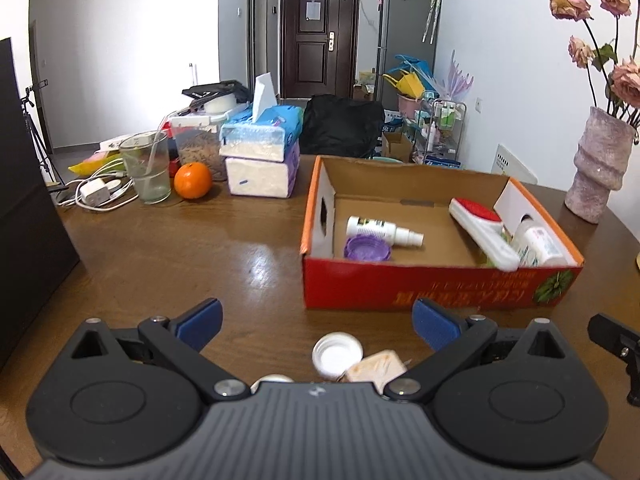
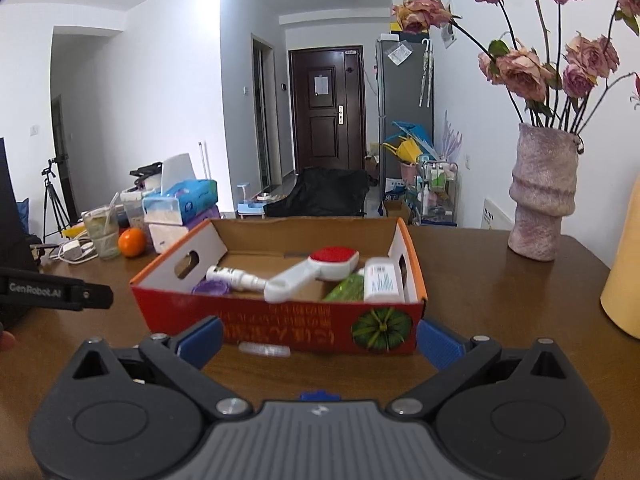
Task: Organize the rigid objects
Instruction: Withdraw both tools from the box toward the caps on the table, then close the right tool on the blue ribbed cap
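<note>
Left claw: jaws spread wide, nothing between the blue pads; it hovers low over the desk, in front of the box.
Nearest to left claw: white screw cap, open side up, lying on the desk between the two fingers' lines and close to the claw body; touching it on the right, a pale beige block, possibly soap, partly hidden by the claw housing.
Cap, handling (judgement): light, stiff, thin-walled, smooth plastic; likely to skate on the polished wood. Best taken across the rim, pads on opposite outer walls.
Beige block, handling (judgement): rigid enough but maybe waxy and slippery; grip across the short flat sides. Identity uncertain.
Small round pale item: at the edge of the claw body, too hidden to name.
Right claw: also fully apart and empty; held just before the red front wall of the box.
Clear small tube: lies on the desk against the box front, between the right claw's fingers; light, round, prone to roll; pinch mid-length.
Cardboard box: open-topped, red outside, on the desk beyond both claws.
Box contents: spray bottle on its side, purple lid, red-and-white lint brush leaning on the right end, white labelled bottle, green item.
Progress (judgement): several items boxed; cap, block and tube remain outside.
</note>
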